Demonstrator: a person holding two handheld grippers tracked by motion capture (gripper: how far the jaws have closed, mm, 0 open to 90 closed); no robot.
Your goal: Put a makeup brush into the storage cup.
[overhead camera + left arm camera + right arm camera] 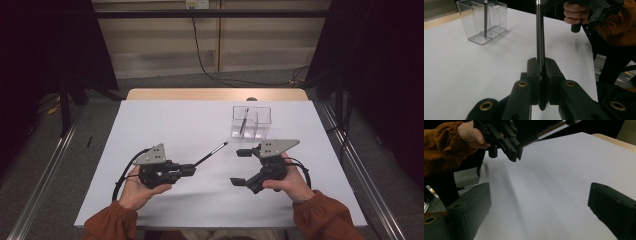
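Observation:
My left gripper [190, 170] is shut on a black pen [210, 153] whose silver-ringed tip points up and right, toward the right gripper. In the left gripper view the pen [540, 37] rises straight out from between the closed jaws. My right gripper [239, 166] is held open just right of the pen tip, its jaws wide apart with nothing between them. The right gripper view shows the left gripper [515, 153] with the pen [546, 131] sticking out of it. A clear plastic divided holder [251, 121] stands behind, with another dark pen [243, 122] upright in it.
The white table top [165, 120] lies under both hands, with a wooden edge [215, 94] at the back. Metal rails [47, 165] run along both sides on the floor. A black cable [205, 65] hangs down the back wall.

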